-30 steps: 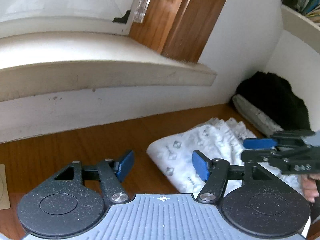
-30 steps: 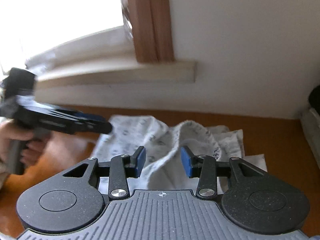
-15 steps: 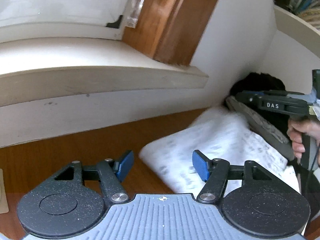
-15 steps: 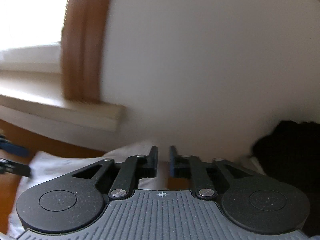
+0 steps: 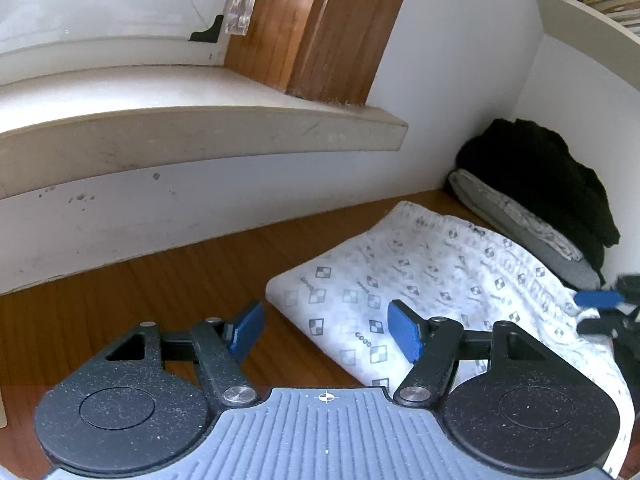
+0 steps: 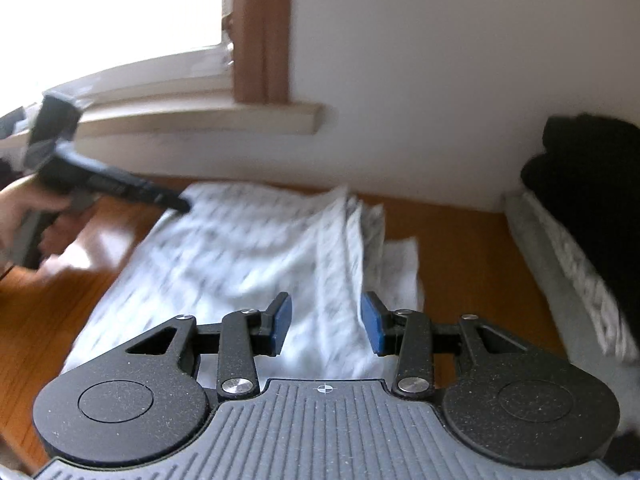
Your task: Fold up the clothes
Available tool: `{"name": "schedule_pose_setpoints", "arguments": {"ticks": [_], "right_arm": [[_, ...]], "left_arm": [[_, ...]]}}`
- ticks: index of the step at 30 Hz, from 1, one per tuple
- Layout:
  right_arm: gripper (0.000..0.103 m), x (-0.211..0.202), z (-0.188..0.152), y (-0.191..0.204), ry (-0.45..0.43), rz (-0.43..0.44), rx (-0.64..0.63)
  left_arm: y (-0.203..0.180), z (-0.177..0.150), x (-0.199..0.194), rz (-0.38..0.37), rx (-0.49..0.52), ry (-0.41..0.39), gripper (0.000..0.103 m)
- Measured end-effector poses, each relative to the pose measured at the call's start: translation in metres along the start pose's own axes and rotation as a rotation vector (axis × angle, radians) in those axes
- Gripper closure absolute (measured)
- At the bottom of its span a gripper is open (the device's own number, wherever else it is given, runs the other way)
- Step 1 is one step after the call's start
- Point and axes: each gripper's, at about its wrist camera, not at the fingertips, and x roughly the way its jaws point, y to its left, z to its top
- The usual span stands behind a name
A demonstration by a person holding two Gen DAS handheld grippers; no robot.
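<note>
A white garment (image 5: 420,280) with small checked squares lies folded flat on the wooden table (image 5: 140,280). My left gripper (image 5: 326,330) stands open just above the garment's near left corner, nothing between its blue pads. In the right wrist view the same garment (image 6: 248,256) is blurred. My right gripper (image 6: 326,324) hovers over its near edge with jaws opening, and the pads do not press on the cloth. The right gripper (image 5: 596,312) shows at the right edge of the left wrist view. A hand holds the left gripper (image 6: 176,203) at the garment's far left corner.
A black garment (image 5: 540,184) lies on a folded grey one (image 5: 520,228) in the back right corner, close to the white garment. A stone window sill (image 5: 200,128) juts out over the table's far edge. White walls close the back and right sides.
The right gripper swung right toward the wall with its jaws nearly shut, then came back with them wider. The raised fold of cloth now lies flat, stretched further right. The left gripper barely moved.
</note>
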Motion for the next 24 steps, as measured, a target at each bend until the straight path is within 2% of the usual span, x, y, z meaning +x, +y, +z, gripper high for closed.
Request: {"name": "schedule_pose_setpoints", "arguments": {"ticks": [4, 5, 6, 8, 10, 13, 16, 19, 24], "right_arm": [[0.063, -0.007, -0.017, -0.011, 0.032, -0.041, 0.039], [0.066, -0.006, -0.021, -0.016, 0.045, -0.045, 0.052], [0.076, -0.006, -0.024, -0.019, 0.056, -0.051, 0.057], [0.080, -0.013, -0.029, -0.022, 0.056, -0.066, 0.058], [0.081, -0.023, -0.031, -0.025, 0.042, -0.093, 0.074], [0.071, -0.036, -0.030, -0.036, 0.002, -0.135, 0.149], [0.068, -0.041, -0.032, -0.035, -0.032, -0.216, 0.151], [0.067, -0.045, -0.031, -0.027, -0.100, -0.190, 0.150], [0.057, -0.037, -0.021, 0.010, -0.146, -0.093, 0.097]], "left_arm": [[-0.001, -0.001, 0.002, -0.003, 0.000, 0.005, 0.031], [0.000, -0.001, 0.003, -0.005, -0.001, 0.007, 0.031], [0.000, -0.001, 0.003, -0.008, -0.001, 0.009, 0.031], [0.001, -0.001, 0.003, -0.014, -0.002, 0.012, 0.031], [0.001, -0.001, 0.003, -0.016, 0.001, 0.013, 0.031], [0.001, -0.001, 0.002, -0.013, 0.012, 0.013, 0.031], [0.000, 0.000, 0.001, -0.010, 0.027, 0.009, 0.031], [0.000, 0.000, 0.001, -0.009, 0.032, 0.008, 0.031], [0.001, -0.001, 0.003, -0.012, 0.034, 0.022, 0.031]]}}
